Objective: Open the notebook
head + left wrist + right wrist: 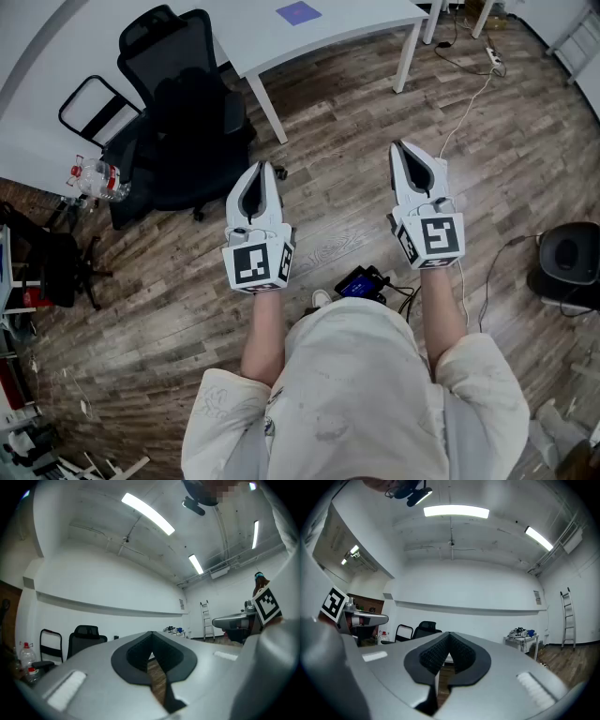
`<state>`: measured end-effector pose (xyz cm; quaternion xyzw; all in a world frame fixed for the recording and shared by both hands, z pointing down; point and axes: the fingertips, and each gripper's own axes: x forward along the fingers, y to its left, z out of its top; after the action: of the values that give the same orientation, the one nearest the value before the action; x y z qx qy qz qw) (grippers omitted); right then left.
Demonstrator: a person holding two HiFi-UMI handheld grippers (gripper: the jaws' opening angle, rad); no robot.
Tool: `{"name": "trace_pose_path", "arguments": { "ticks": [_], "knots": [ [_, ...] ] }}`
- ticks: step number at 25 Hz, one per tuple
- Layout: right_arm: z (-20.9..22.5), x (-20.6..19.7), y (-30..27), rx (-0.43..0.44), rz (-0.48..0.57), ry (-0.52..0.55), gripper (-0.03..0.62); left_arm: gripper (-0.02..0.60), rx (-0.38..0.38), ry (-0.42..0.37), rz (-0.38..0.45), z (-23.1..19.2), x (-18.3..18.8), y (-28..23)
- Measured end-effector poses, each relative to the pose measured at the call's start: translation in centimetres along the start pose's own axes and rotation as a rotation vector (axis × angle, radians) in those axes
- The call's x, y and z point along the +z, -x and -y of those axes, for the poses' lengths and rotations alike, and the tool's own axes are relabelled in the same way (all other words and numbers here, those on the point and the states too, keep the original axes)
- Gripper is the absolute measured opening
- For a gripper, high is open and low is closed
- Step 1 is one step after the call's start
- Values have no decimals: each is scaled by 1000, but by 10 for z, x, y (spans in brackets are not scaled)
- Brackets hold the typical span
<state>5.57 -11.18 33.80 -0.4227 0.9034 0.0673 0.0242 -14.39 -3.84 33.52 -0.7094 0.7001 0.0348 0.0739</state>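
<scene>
Notebook (298, 12), a flat purple square, lies on the white table (366, 23), well ahead of both claws and touched by neither. The left claw (265, 166) is closed right up, its dark pads meeting at the tip with nothing between them. The right claw (395, 144) is pressed together the same way and is just as empty. Both are held out about level over the wood floor (337, 131), side by side with a gap between them.

Just ahead of the left claw and off to its left stands a black office chair (183, 103). Further to the left of that sits a clear water bottle (97, 178) with a red cap. Ahead of the right claw a white cable (466, 105) runs along the floor to a power strip (494, 56) near the table leg. Behind the claws, down by the person's feet, sits a small black and blue device (361, 282). Out to the right of the right claw there is a round black thing (567, 258) on the floor; what it is I cannot tell. Far off on that same side a ladder (567, 618) stands by the white wall.
</scene>
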Motion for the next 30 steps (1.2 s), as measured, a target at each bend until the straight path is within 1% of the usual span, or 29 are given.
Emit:
{"name": "trace_pose_path", "arguments": {
  "ticks": [11, 19, 23, 30],
  "knots": [
    [-4, -3, -3, 8, -3, 0, 2, 17, -3, -9, -6, 1, 0, -1],
    [0, -16, 1, 4, -19, -29, 5, 18, 10, -4, -28, 2, -11, 3],
    [0, -21, 4, 17, -19, -55, 5, 18, 16, -6, -37, 2, -13, 6],
    [-1, -21, 5, 13, -9, -77, 5, 18, -3, -6, -41, 4, -14, 5]
  ]
}}
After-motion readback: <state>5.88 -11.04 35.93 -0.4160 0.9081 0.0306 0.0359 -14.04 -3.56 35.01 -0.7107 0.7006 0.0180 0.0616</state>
